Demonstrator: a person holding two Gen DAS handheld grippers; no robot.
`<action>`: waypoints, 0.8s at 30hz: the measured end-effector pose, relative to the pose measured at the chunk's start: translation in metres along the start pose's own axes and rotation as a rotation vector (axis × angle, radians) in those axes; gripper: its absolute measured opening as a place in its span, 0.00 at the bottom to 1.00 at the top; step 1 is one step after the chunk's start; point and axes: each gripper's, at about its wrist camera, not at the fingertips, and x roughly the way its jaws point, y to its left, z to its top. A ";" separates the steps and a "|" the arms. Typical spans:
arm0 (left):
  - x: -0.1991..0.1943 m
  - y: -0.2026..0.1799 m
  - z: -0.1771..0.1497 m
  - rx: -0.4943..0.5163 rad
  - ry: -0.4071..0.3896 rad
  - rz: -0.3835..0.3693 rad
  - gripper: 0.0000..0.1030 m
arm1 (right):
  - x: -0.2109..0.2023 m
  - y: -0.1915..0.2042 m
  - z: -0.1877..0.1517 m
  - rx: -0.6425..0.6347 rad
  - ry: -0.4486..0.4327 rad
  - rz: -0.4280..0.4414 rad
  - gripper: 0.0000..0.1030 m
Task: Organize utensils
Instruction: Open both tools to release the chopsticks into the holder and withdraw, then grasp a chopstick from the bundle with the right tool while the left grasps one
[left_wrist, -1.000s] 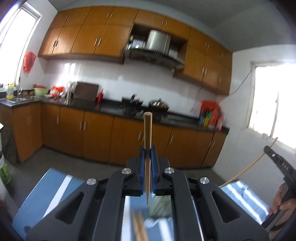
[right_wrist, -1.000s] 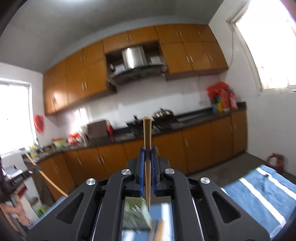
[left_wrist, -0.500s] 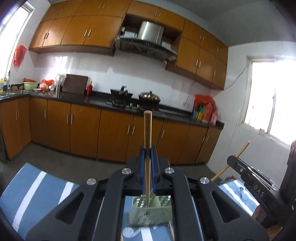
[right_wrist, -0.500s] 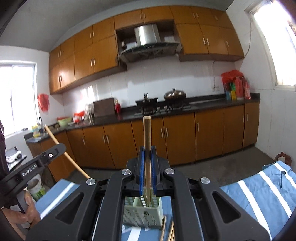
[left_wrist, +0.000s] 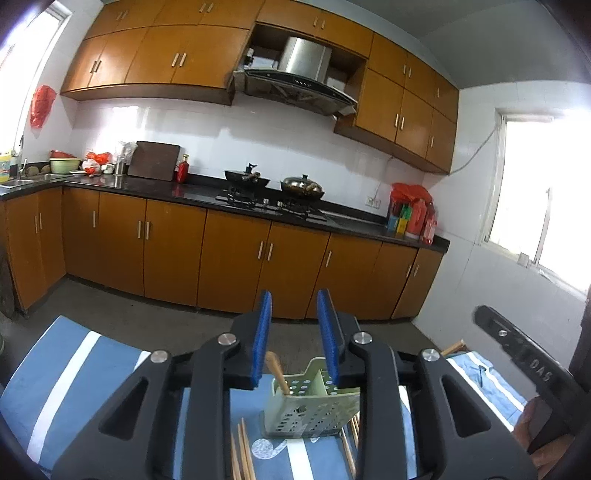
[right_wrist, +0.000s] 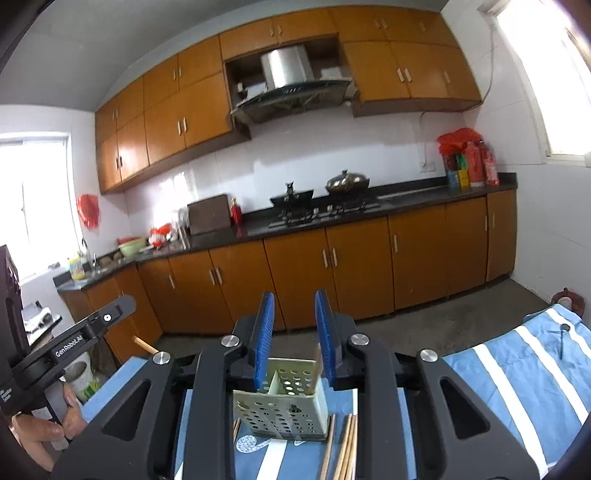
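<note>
From the left wrist view, we see our left gripper spread wide with nothing between its blue pads, poised above the pale green perforated utensil holder on the blue striped cloth; one chopstick leans in its left compartment, loose chopsticks lie beside it, and the other tool at the right edge reads "DAS". From the right wrist view, our right gripper is likewise released and empty over the same holder, a chopstick stands in its right compartment, more chopsticks lie just right of it, and the left tool's arm reads "GenRobot.AI".
</note>
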 end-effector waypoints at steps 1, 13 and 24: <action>-0.008 0.003 0.000 -0.004 -0.004 0.005 0.28 | -0.006 -0.003 -0.001 0.007 -0.005 -0.008 0.24; -0.038 0.066 -0.108 0.004 0.280 0.184 0.35 | 0.013 -0.061 -0.157 0.137 0.498 -0.119 0.18; -0.034 0.088 -0.181 -0.061 0.473 0.171 0.34 | 0.031 -0.040 -0.211 0.095 0.653 -0.109 0.10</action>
